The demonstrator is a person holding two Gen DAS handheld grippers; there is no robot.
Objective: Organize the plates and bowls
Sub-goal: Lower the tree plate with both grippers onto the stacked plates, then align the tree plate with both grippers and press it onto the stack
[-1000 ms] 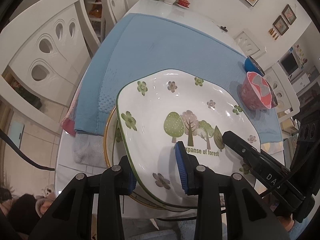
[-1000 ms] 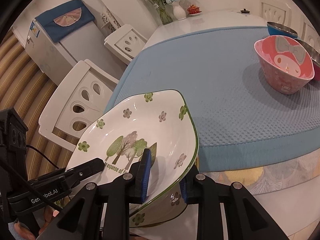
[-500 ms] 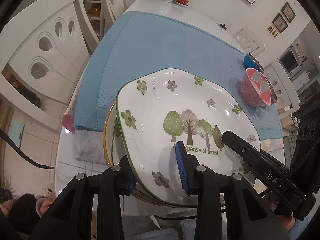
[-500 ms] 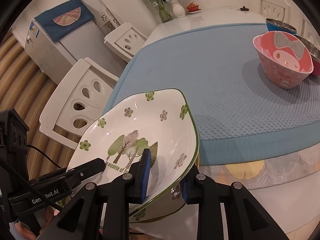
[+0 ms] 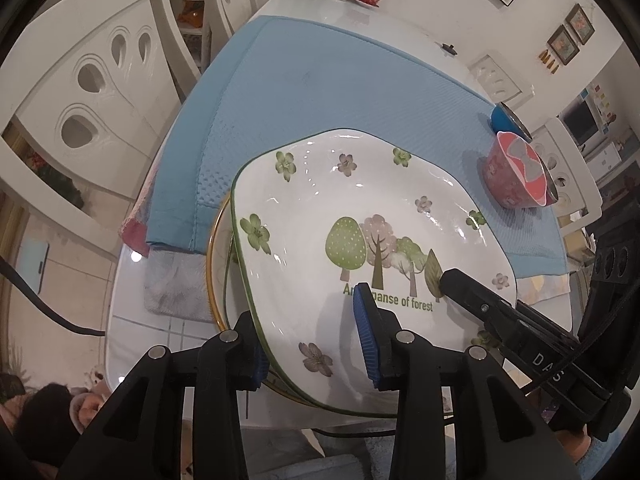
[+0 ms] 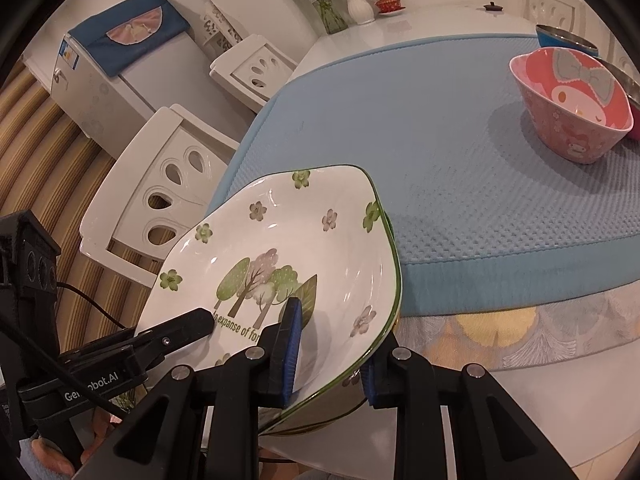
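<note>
Holding the square forest plate [image 5: 360, 216] by opposite rims, I had the left tool [image 5: 316, 344] and the right tool [image 6: 332, 354] each narrowed onto it, one blue pad on the glazed face and the other under the rim. The left tool's grip looked a little looser to me. The plate sat at the near edge of the worktop [image 5: 132, 320], resting on or just above a gold-rimmed plate [image 5: 214, 280] beneath it; I could not tell whether they touched. Both tools pointed steeply down, neither clearly nearer. The plate spread away from the tools toward the far edge, overlapping the blue waffle-textured mat [image 5: 320, 92]. It was glossy white ceramic, green-edged, with rounded corners and a shallow dish. A pink cartoon bowl [image 6: 576, 100] stood well apart near the right edge.
</note>
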